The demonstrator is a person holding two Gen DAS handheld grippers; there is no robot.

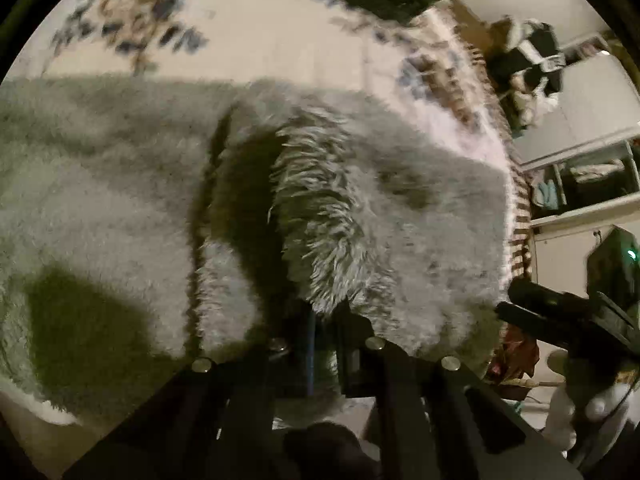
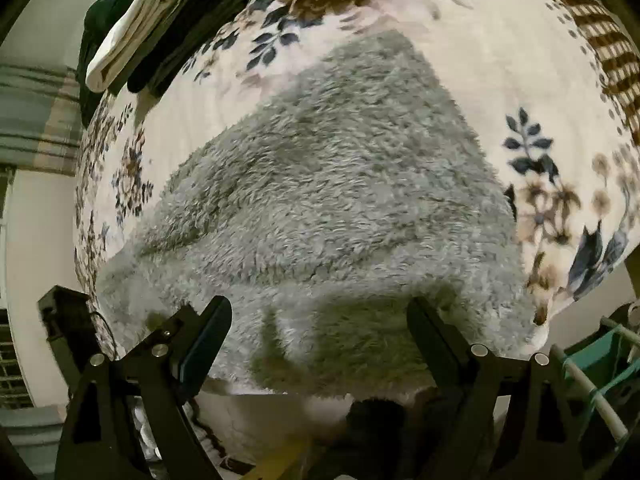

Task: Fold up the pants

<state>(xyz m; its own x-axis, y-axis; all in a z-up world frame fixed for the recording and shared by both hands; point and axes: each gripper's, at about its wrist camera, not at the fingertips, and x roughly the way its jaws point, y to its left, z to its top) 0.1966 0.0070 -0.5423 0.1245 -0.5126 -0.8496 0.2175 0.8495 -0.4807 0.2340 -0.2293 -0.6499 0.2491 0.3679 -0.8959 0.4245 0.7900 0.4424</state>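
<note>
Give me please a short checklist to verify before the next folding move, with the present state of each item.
1. Left gripper shut on the fuzzy grey pants: ok, a lifted ridge runs into it.
2. Right gripper open, holding nothing: ok.
3. Right fingers on both sides of the near pants edge: ok.
4. Pants lie on the floral blanket: ok.
5. Folded clothes stack apart from pants: ok.
6. Layers aligned under the ridge: cannot tell.

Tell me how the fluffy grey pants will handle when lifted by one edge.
Likely floppy: the pants already sag in folds where the left gripper pinches them. Probably grippy, given the long pile. The thick fleece looks bulky, though probably light.
</note>
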